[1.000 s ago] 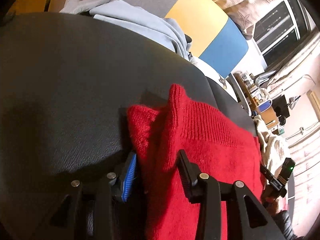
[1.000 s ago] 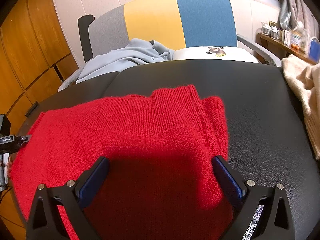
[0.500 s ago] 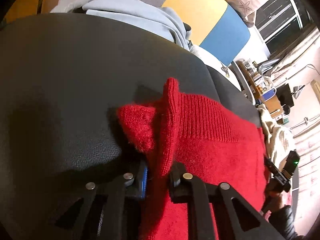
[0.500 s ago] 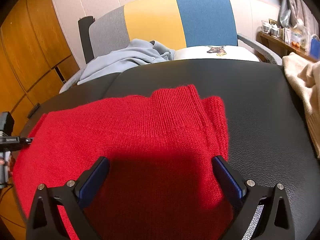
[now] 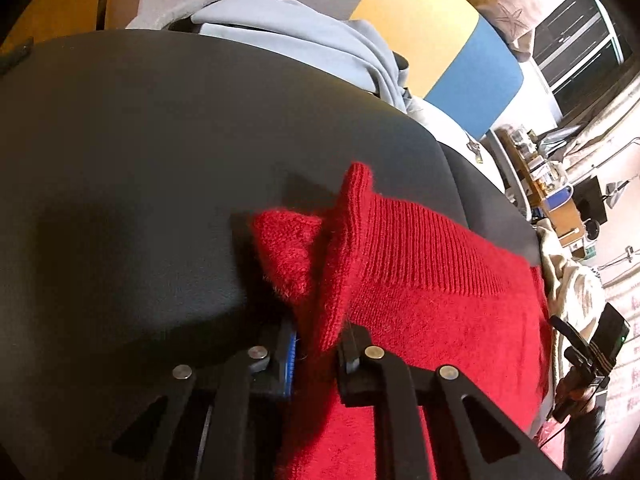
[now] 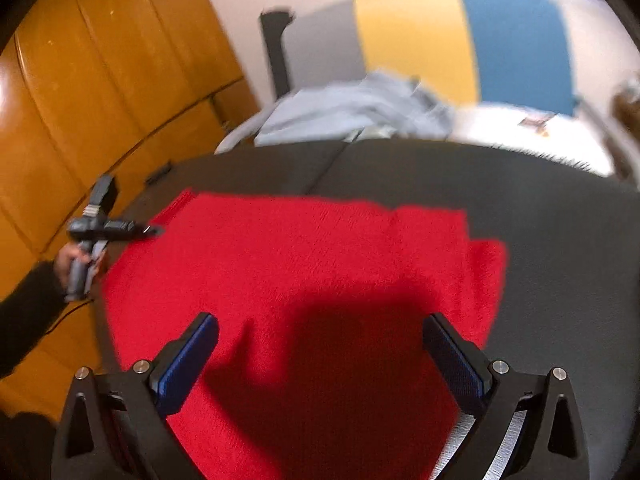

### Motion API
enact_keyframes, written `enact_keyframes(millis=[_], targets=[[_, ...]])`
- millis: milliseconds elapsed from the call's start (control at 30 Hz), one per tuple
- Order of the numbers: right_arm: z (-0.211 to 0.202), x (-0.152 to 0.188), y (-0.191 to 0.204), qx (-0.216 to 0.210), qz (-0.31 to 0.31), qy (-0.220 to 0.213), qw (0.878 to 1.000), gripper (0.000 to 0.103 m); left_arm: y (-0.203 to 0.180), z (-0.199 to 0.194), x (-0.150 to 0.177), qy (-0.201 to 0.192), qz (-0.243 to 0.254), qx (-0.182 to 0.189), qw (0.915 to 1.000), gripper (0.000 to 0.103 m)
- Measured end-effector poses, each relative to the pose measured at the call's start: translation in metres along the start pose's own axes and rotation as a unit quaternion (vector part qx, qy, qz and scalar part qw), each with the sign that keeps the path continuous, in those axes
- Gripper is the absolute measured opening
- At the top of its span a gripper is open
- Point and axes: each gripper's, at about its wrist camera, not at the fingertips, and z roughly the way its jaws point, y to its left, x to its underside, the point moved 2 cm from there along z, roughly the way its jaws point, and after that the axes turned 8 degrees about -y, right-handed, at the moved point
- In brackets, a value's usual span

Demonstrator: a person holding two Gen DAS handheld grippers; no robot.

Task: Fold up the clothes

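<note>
A red knitted sweater [image 5: 420, 280] lies on a black leather surface [image 5: 140, 160]. My left gripper [image 5: 318, 344] is shut on the sweater's raised edge, pinching a fold near its ribbed hem. In the right wrist view the sweater [image 6: 300, 260] spreads flat, and my right gripper [image 6: 320, 344] hovers open above its near part, jaws wide apart and empty. The left gripper also shows in the right wrist view [image 6: 112, 228], at the sweater's far left corner.
A light blue garment [image 5: 320, 40] lies on a grey, yellow and blue chair [image 5: 440, 40] behind the surface. A beige garment [image 5: 572, 280] lies at the right edge. Wooden cabinets [image 6: 100, 100] stand to the left.
My left gripper closed on the sweater's edge and lifted the fold slightly. My right gripper rose and swung left; its view is blurred with motion.
</note>
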Motion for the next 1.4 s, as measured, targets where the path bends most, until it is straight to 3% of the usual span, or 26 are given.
enact_keyframes(millis=[100,267,433,567,767,1200,1300,1400], targets=[[0.017,0.006,-0.008,-0.003,-0.008,0.039,0.999,0.103,0.001,-0.004,-0.003,0.002,-0.003,0.001,1.0000,0.013],[0.021,0.021,-0.008,-0.006,-0.043,0.006,0.999,0.103,-0.015,-0.026,-0.005,-0.005,-0.026,0.075,0.9968,0.013],[0.023,0.023,-0.005,0.001,-0.044,-0.002,0.999,0.103,-0.041,-0.055,-0.003,-0.029,-0.088,0.180,0.9793,0.012],[0.023,0.025,-0.002,0.005,-0.048,-0.005,0.999,0.103,-0.075,-0.059,-0.002,-0.029,-0.117,0.224,0.9671,0.012],[0.017,0.029,0.003,0.010,-0.052,-0.011,0.999,0.103,-0.124,-0.052,-0.003,-0.025,-0.154,0.249,0.9559,0.012],[0.020,0.028,0.005,0.000,-0.042,-0.023,0.999,0.103,-0.270,-0.006,0.008,0.023,-0.158,0.285,0.9452,0.012],[0.020,0.028,0.005,0.000,-0.042,-0.024,0.999,0.103,-0.296,0.012,0.016,0.043,-0.155,0.281,0.9460,0.012],[0.020,0.028,0.004,-0.004,-0.040,-0.026,0.999,0.103,-0.316,0.033,0.023,0.057,-0.145,0.259,0.9531,0.012]])
